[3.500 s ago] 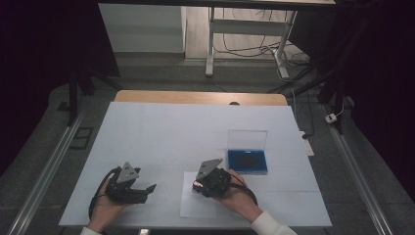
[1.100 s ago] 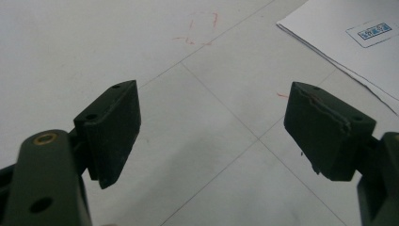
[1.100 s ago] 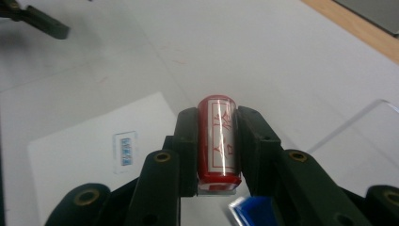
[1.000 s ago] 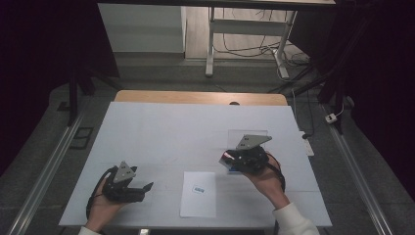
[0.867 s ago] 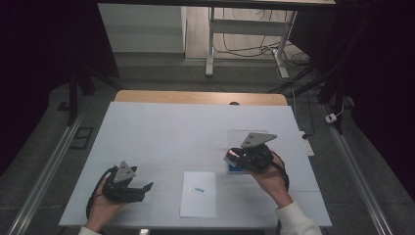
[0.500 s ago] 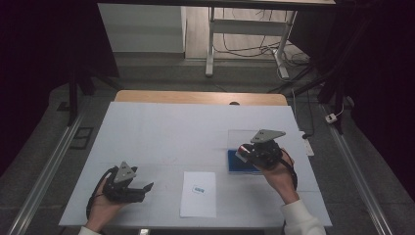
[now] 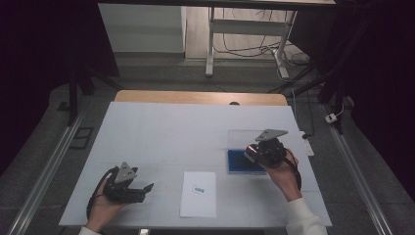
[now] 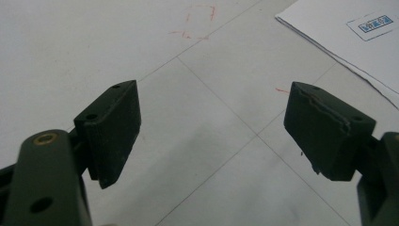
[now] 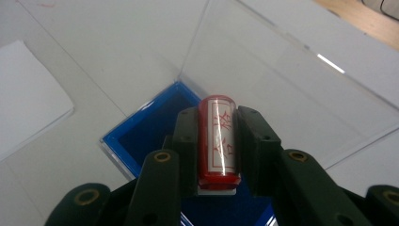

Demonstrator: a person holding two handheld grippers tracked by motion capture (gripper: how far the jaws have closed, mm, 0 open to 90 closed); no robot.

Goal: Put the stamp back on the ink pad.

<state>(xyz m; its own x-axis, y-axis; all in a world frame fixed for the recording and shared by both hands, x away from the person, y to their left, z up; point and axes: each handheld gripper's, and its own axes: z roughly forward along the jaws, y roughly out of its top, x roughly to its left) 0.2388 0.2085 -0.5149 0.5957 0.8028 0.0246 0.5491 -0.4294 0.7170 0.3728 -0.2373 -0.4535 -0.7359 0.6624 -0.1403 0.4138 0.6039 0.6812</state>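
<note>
The right gripper (image 9: 217, 155) has its jaws closed on a stamp (image 9: 218, 141), a glossy red cylinder with a clear panel and red characters along its side; the stamp's lower end is hidden between the jaws. Just beyond it, toward 12 o'clock, lies the blue pad (image 9: 155, 125), a flat square tray with a bright blue rim and dark inside, its clear lid (image 9: 287, 80) standing open behind it; the pad's near half is covered by the gripper. In the high view the right gripper (image 7: 254, 152) hangs over the pad (image 7: 242, 164) at about 4 o'clock on the white tabletop (image 7: 171, 132), having moved there from above the paper 3.5 seconds ago. The left gripper (image 8: 211, 122) has its matte black, blocky jaws spread wide with nothing between them, over bare tabletop with faint red marks; it rests at 8 o'clock, unmoved. The paper (image 7: 198, 193), a white sheet with a small blue label too small to read, lies at 6 o'clock.
</note>
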